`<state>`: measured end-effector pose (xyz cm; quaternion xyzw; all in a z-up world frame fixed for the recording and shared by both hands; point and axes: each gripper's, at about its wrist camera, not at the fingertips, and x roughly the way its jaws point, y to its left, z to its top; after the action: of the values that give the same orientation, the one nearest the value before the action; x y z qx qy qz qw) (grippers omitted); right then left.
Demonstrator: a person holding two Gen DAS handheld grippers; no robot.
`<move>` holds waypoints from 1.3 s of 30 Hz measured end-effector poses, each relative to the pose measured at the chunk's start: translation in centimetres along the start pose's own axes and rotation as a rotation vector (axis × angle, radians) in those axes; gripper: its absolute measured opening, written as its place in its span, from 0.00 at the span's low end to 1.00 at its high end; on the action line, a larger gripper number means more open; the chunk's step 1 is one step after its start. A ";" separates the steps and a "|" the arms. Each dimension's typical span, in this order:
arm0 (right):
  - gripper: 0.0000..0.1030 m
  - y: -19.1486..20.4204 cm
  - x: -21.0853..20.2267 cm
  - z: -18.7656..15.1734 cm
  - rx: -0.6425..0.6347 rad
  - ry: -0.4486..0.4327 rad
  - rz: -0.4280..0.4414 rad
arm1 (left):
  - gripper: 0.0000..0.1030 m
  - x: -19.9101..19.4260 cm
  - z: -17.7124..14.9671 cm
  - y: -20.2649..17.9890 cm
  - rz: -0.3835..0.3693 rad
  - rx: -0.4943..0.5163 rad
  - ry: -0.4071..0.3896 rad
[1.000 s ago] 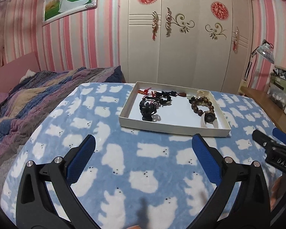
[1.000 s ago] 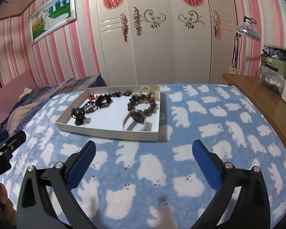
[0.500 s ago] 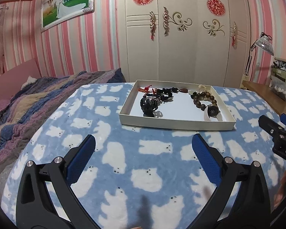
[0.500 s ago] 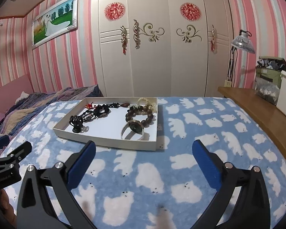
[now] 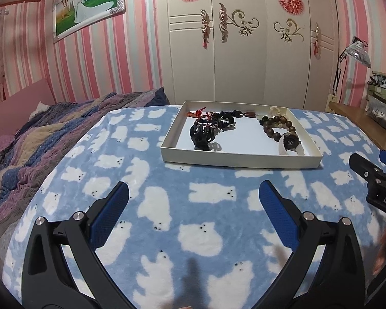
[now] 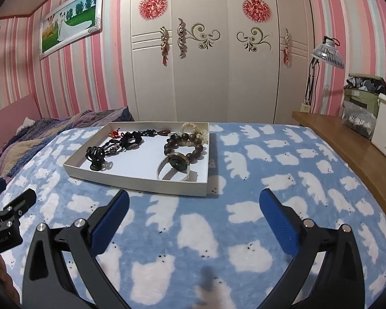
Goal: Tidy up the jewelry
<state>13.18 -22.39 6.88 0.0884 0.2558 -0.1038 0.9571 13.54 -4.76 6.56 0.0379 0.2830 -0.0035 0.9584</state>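
Surface: bed under a blue blanket [image 5: 167, 206] with white bear print; striped quilt [image 5: 38, 139] bunched at its left side. Room: pink striped walls, cream wardrobe [image 6: 205, 64], framed photo [image 5: 87, 5], wooden ledge [image 6: 347, 149] with lamp [image 6: 326, 51] at right.

White tray [image 5: 239, 158] lies flat on the blanket, ahead of both claws. Inside: black cord pieces [image 5: 205, 131] on left, dark wooden bead bracelet [image 6: 185, 144] and white bangle [image 6: 172, 171] on right, pale bracelet [image 6: 193, 127] at far corner.

Left claw [image 5: 193, 195] spread wide, empty, over blanket. Right claw [image 6: 193, 203] likewise spread, empty.
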 end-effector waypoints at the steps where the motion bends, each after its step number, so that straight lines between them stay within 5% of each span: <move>1: 0.98 0.0 0.1 0.0 -0.001 0.002 -0.002 | 0.97 0.0 0.0 0.0 -0.003 0.001 0.000; 39: 0.98 0.0 0.1 -0.3 -0.020 -0.015 -0.083 | 0.97 1.6 -0.4 0.1 0.021 0.003 0.038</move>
<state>13.09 -22.34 6.61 0.0672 0.2529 -0.1414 0.9547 14.66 -4.59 5.40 0.0425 0.3009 0.0069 0.9527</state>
